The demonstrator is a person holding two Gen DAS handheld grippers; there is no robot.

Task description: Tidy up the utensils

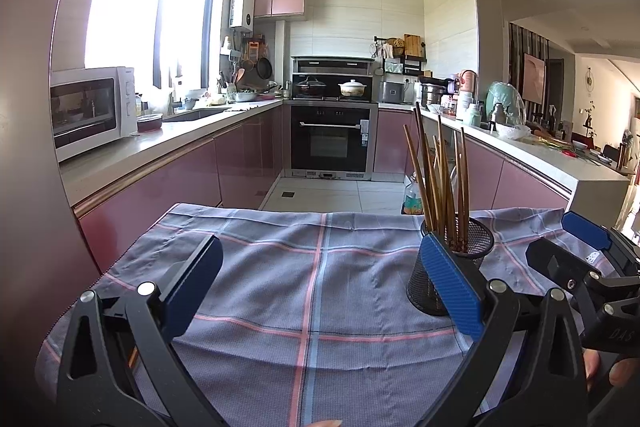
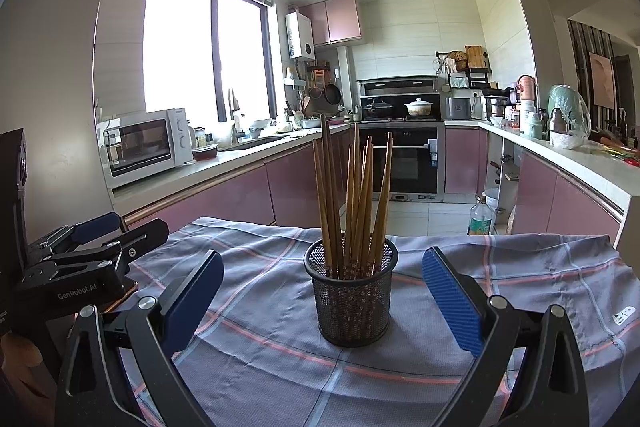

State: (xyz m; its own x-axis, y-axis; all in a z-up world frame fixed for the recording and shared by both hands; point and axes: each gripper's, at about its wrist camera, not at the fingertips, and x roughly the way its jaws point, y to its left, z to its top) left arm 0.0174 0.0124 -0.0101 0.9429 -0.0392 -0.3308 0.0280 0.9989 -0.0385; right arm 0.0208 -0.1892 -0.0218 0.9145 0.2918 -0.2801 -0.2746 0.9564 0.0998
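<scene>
Left wrist view: the left tongs [image 1: 320, 291] stand wide apart and hold nothing, with only the grey-blue checked cloth with pink and pale-blue stripes [image 1: 280, 267] between their blue pads. The black wire-mesh cylinder cup [image 1: 472, 243] sits at centre right of the frame, partly hidden behind the right-hand pad, so it lies off to the right of these tongs rather than between them. The brown wooden chopsticks [image 1: 440, 179] rise from it, nearly upright and fanned a little. At the far right edge the right tongs [image 1: 580, 251] show from the side; from this angle I cannot tell their spread.

Right wrist view: the right tongs [image 2: 322, 301] are also spread wide and empty. The mesh cup [image 2: 351, 291] stands upright in the middle of the frame, straight ahead and in line with the gap between the pads, apart from both. The chopsticks [image 2: 352, 195] stand on end with tips fanned upward, so their long axis is vertical. The right hand is plainly the nearer and better placed. The cloth [image 2: 520, 279] covers the desk; its far edge lies just behind the cup, and beyond it the surface probably drops to the kitchen floor. Bare cloth lies to either side of the cup. The left tongs [image 2: 100, 231] lie at the lower left, well apart from it.
</scene>
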